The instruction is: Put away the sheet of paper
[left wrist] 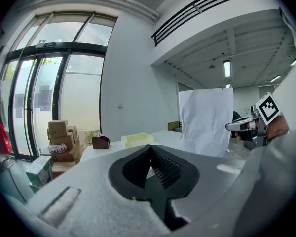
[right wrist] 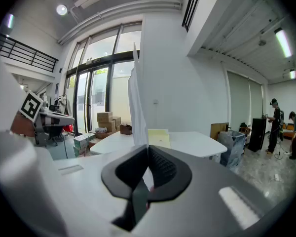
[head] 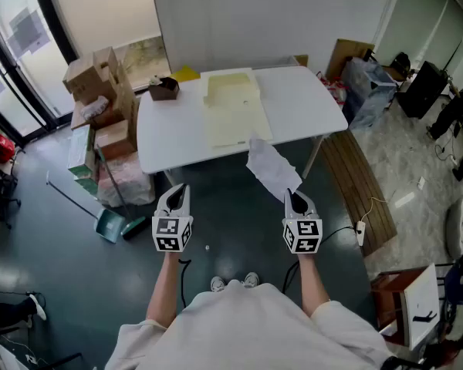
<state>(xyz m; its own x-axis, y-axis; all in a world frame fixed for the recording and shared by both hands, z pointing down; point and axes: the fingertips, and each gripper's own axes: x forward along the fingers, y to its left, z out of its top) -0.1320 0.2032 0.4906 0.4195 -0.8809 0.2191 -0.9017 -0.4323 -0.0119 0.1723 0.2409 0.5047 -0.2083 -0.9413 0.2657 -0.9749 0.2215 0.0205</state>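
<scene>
A dark teal floor (head: 216,230) fills the room, with a white table (head: 309,102) ahead of the person.

In the head view, pale yellow folders (head: 233,106) lie on the middle of the table. A small brown box (head: 164,89) sits near its far left corner, and cardboard boxes (head: 100,91) are stacked just off its left end. The right gripper (head: 296,196) is short of the table's near edge and pinches the sheet of paper (head: 272,168) by its lower end. The sheet stands up and leans toward the table, probably held that way to keep it off the floor while it is carried. The left gripper (head: 177,193) hovers level with it, also short of the table, carrying nothing.

The left gripper view shows its jaws pressed together and empty. The sheet (left wrist: 205,122) stands upright off to the right, in front of the table's right side.

The right gripper view shows the jaws clamped on the sheet (right wrist: 137,107), seen nearly edge-on. The table (right wrist: 197,142) and the folders (right wrist: 159,138) lie straight ahead, which is likely where the sheet belongs.
</scene>
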